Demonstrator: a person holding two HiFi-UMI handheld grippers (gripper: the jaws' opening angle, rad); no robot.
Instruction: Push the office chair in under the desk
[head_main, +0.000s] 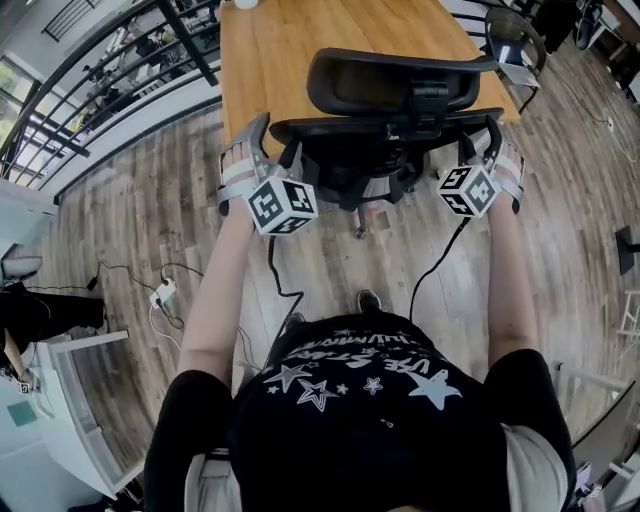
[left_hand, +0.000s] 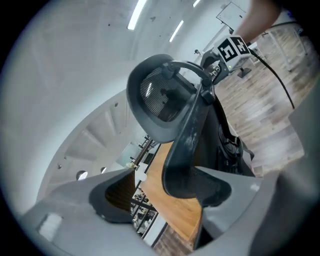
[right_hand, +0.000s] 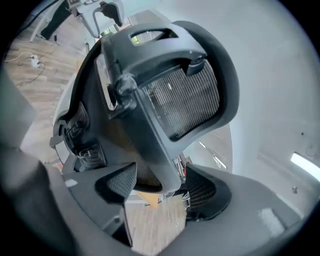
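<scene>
The black office chair stands at the wooden desk, its headrest over the desk's near edge. My left gripper sits at the left end of the chair back's top rim, my right gripper at the right end. In the left gripper view the chair's back frame lies against one pad of the left gripper, with a wide gap to the other pad. In the right gripper view the back's edge stands between the pads of the right gripper, with a slim gap on one side.
A dark railing runs along the floor's upper left. A power strip with cables lies on the wood floor to the left. Another chair stands at the desk's far right corner. White furniture is at lower left.
</scene>
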